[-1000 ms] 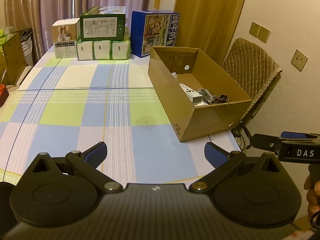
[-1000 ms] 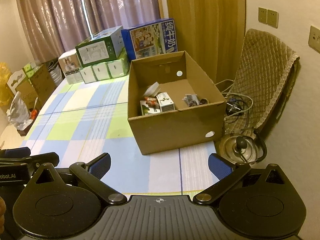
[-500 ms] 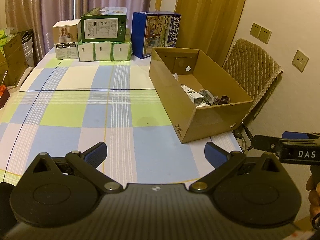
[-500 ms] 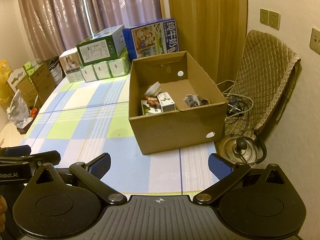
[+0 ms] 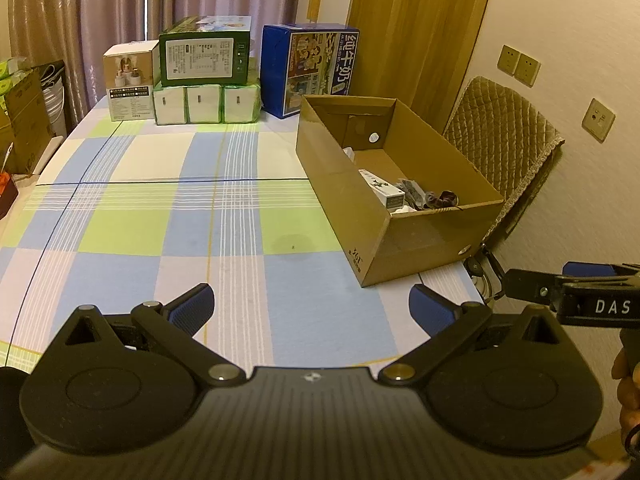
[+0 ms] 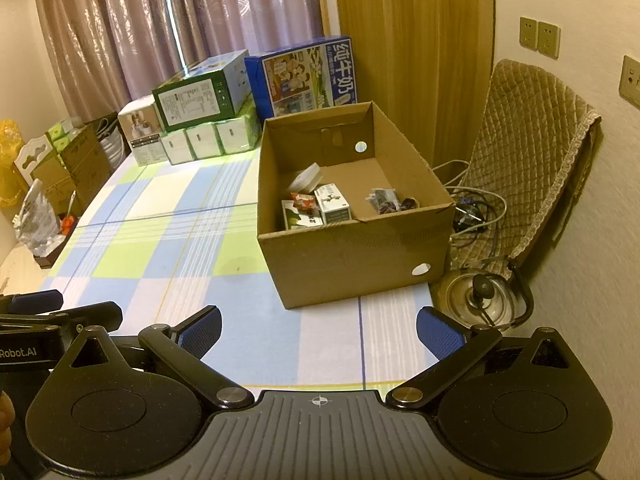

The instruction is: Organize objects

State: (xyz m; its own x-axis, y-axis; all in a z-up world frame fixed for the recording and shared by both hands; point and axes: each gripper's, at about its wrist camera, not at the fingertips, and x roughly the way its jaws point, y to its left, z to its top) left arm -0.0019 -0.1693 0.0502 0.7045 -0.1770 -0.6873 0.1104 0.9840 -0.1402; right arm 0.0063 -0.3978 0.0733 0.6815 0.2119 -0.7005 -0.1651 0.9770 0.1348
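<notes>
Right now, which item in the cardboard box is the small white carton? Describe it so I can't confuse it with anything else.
Start at the open cardboard box on the checked tablecloth. Along its left inner wall lies a cluster of packets; the small white carton is the rightmost of them. It is a white oblong with a dark printed figure, unlike the flat green-printed packet beside it.

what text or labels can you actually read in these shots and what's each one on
"DAS": side of the right gripper, seen from the left wrist view.
"Robot.AI": side of the left gripper, seen from the right wrist view.
"纯牛奶": blue milk carton box.
"361": corner of the cardboard box, small and uncertain.
Green box label panel: too small to read.
</notes>
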